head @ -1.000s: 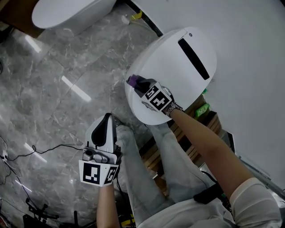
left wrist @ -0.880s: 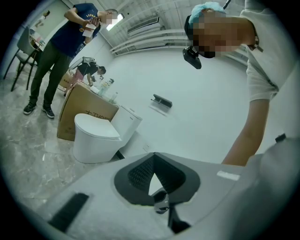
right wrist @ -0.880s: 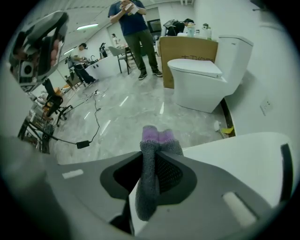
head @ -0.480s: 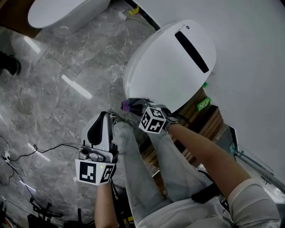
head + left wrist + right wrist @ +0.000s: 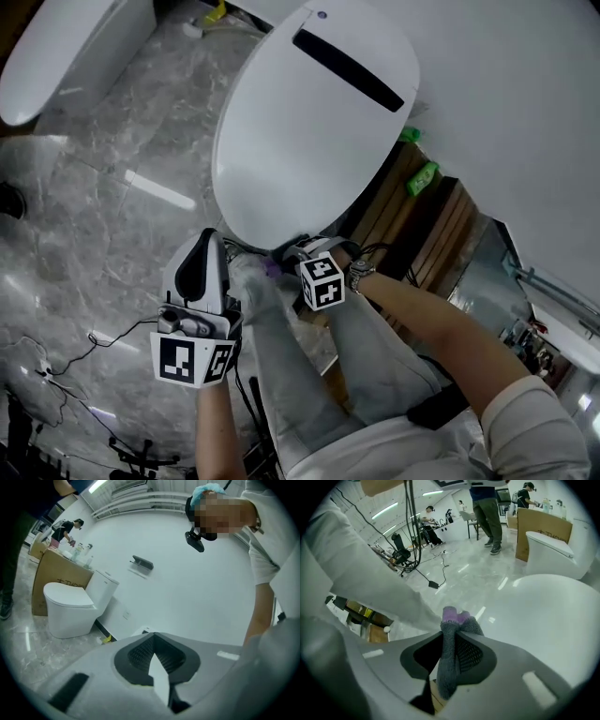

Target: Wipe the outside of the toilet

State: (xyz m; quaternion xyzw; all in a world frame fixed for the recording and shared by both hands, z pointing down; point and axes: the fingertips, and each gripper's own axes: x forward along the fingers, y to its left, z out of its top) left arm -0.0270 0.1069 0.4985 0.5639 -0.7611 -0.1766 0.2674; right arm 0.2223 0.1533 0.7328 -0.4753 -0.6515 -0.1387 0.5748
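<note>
Right gripper [image 5: 451, 631] is pinched on the soft, floppy grey cloth [image 5: 446, 667], slick hard toilet [image 5: 548, 620] just right of its tips; left gripper [image 5: 153, 651] closed, empty.

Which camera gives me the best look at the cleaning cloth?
The right gripper view: the grey cloth with its purple edge sits in the middle, clamped between the jaws of the right gripper. The head view shows only a purple sliver under the front rim of the toilet. The left gripper view shows none of it.
</note>
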